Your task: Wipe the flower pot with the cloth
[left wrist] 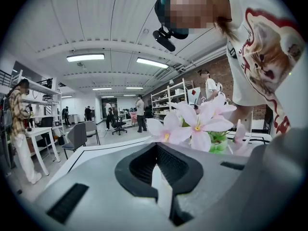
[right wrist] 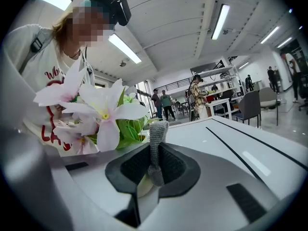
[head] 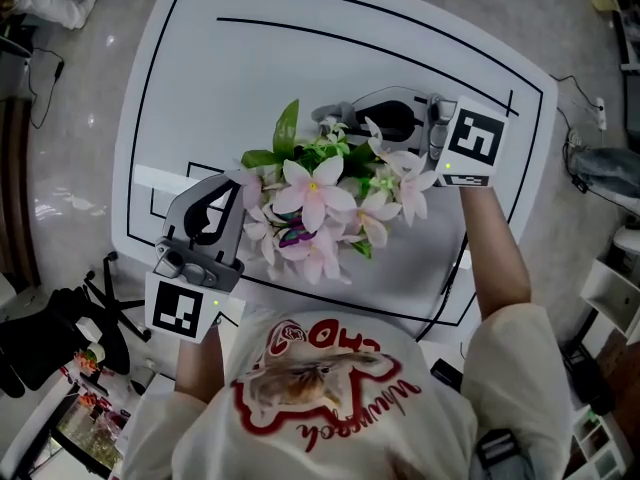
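While left gripper (head: pixel 238 190) jaws pinch what seems the rim of the pink-flowered white pot (head: pixel 315 208), toward the desk's (head: pixel 300 58) near edge, right gripper (head: pixel 345 118) jaws clamp a grey knitted cloth (right wrist: pixel 156 143). Next: cloth onto pot wall.

- A white round-cornered table with black outline lines (head: pixel 200 58) stood on a glossy grey stone-patterned floor (head: pixel 70 118).
- Long fluorescent strip lights (left wrist: pixel 85 57) glowed on a white ribbed ceiling (left wrist: pixel 96 13).
- A red brick wall (left wrist: pixel 191 79) rose behind white open metal shelving (left wrist: pixel 166 97).
- A grey padded chair (left wrist: pixel 77 136) sat beside a white desk (left wrist: pixel 41 131).
- A black swivel office chair (left wrist: pixel 117 125) stood farther off on the open floor.
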A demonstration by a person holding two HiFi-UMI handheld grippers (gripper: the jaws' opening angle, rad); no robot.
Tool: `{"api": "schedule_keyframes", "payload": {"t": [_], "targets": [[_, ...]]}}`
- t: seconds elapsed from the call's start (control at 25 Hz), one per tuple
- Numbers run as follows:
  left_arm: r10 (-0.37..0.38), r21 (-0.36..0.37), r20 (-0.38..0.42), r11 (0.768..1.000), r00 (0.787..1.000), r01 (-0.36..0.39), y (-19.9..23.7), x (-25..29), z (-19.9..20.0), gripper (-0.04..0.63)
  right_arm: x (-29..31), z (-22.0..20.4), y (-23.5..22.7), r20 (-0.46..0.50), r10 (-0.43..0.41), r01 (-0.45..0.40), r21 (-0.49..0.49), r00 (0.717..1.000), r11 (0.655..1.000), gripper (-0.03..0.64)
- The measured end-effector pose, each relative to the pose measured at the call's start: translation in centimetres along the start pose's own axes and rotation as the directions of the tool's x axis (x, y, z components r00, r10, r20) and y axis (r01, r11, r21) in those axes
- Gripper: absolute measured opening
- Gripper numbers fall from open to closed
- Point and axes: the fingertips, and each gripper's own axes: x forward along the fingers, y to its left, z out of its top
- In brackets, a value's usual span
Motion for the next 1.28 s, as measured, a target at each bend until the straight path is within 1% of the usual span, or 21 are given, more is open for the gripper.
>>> {"api": "schedule_keyframes", "payload": {"t": [0.56, 0.92, 1.28], "targets": [[0.005, 0.019, 0.006, 1.000, 1.000, -0.005, 0.0, -0.2, 0.4, 0.003, -1.2, -0.7, 0.6, 0.000, -0.044, 0.044, 0.009, 0.999, 0.999, 0.043], [-0.001, 0.016, 0.017, 1.000, 1.000, 0.001, -0.4, -0.6, 0.8, 0.003, -2.1, -1.3, 1.1, -0.012, -0.107, 0.107, 0.003, 0.994, 0.994, 0.043], [0.004, 0.033, 0.019, 0.999, 1.000, -0.004, -0.9, -1.5, 1.4, 0.003, -2.8, -1.6, 1.5, -0.007, -0.151, 0.151, -0.002, 0.988, 0.988, 0.043]]}}
